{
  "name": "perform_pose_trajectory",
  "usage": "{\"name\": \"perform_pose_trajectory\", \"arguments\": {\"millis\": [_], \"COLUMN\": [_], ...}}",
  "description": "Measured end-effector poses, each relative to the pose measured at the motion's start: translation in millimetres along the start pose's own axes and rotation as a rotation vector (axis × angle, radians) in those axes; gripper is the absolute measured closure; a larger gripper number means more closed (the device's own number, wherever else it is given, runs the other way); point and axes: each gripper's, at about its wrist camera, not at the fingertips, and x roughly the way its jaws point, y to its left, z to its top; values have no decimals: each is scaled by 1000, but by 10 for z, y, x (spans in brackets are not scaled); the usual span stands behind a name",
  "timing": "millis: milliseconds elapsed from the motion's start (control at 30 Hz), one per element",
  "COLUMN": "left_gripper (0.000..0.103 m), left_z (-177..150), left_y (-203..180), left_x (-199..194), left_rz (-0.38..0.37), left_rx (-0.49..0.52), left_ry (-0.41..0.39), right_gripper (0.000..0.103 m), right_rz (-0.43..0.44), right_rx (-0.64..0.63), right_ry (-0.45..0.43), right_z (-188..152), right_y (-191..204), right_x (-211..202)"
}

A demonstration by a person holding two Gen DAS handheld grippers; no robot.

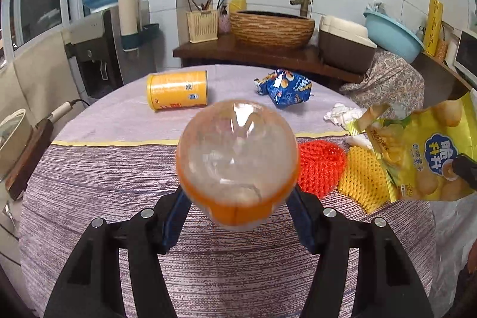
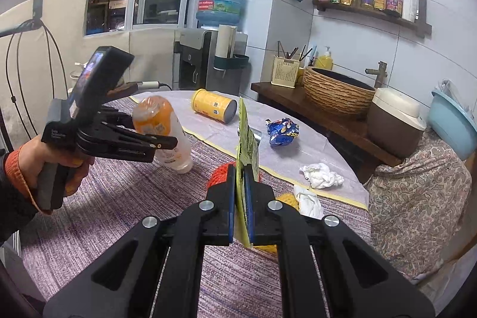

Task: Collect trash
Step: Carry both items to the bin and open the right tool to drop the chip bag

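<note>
My left gripper point(image 1: 237, 194) is shut on a clear plastic bottle point(image 1: 237, 151) with an orange label, its base towards the camera. In the right wrist view the same left gripper point(image 2: 155, 143) holds that bottle point(image 2: 155, 115) tilted above the table, in a person's hand. My right gripper point(image 2: 240, 172) is shut on a yellow chip bag point(image 2: 246, 127), seen edge-on; the bag point(image 1: 423, 157) hangs at the right of the left wrist view. On the table lie a yellow can point(image 1: 177, 90), a blue wrapper point(image 1: 283, 88), white tissues point(image 1: 342, 113), a red foam net point(image 1: 320, 169) and a yellow foam net point(image 1: 362, 178).
The round table wears a purple striped cloth point(image 1: 119, 184). Behind it stand a water dispenser point(image 2: 196, 61) and a wooden counter with a woven basin point(image 1: 271, 29) and a rice cooker point(image 1: 345, 46). A chair draped in patterned cloth point(image 2: 417, 198) stands at the right.
</note>
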Motion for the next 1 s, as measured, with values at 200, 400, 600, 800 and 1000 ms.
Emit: {"name": "perform_pose_trajectory", "arguments": {"millis": [200, 400, 600, 800, 1000], "left_gripper": [42, 42, 42, 42, 42], "left_z": [11, 3, -75, -139, -155], "left_y": [-89, -413, -953, -1556, -2165], "left_x": [-180, -444, -625, -605, -597], "left_rz": [-15, -81, -190, -307, -420], "left_rx": [-14, 8, 53, 90, 149], "left_ry": [-36, -86, -111, -101, -94], "right_gripper": [96, 96, 96, 96, 96], "right_rz": [13, 14, -36, -129, -244], "right_rx": [29, 76, 141, 199, 273], "right_ry": [-13, -35, -50, -44, 7], "right_z": [-67, -141, -322, -571, -940], "right_y": [-50, -184, -440, -769, -1217], "right_x": [-184, -414, -719, -1033, -1252]}}
